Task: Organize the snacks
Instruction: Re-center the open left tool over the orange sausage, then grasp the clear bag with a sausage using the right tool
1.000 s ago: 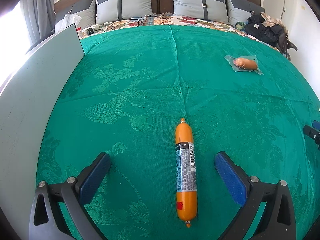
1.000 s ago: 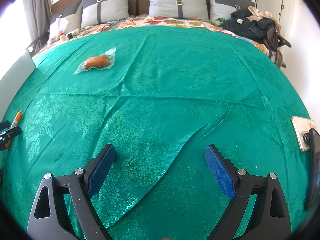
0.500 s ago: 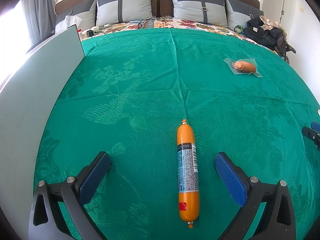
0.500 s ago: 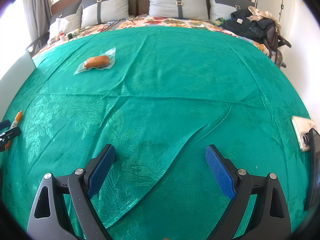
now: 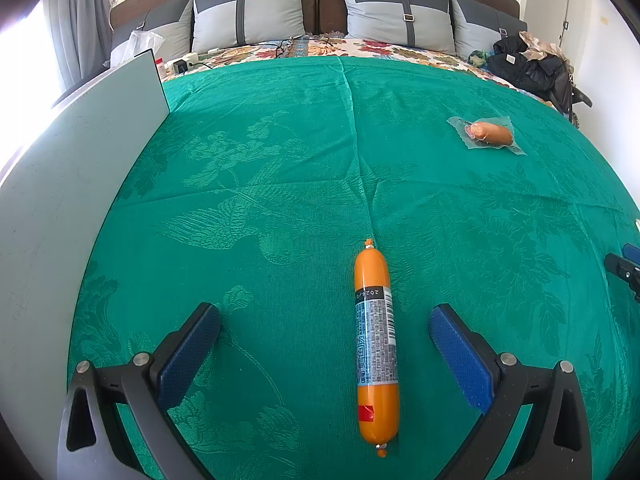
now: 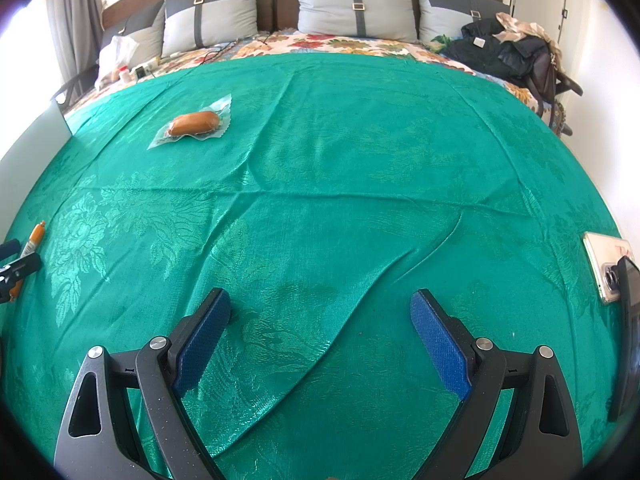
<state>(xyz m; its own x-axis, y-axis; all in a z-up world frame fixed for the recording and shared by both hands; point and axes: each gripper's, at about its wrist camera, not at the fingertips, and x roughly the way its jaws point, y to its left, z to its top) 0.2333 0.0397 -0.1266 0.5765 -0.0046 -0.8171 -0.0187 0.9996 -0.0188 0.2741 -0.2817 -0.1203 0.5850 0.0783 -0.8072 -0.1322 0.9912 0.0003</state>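
Observation:
A long orange sausage stick with a printed label lies lengthwise on the green bedspread. My left gripper is open, and the stick's near half lies between its blue pads without touching them. A vacuum-packed sausage rests farther off to the right; the right wrist view has it at the upper left. My right gripper is open over bare cloth with nothing between its fingers. The orange stick shows at that view's left edge, beside the left gripper's tip.
A pale flat panel stands along the bed's left side. A phone lies at the right edge. Pillows, cables and a dark clothes pile sit at the head of the bed.
The left wrist view has drifted slightly, so the orange stick sits a little lower and to the right between the fingers. The right gripper has stayed still.

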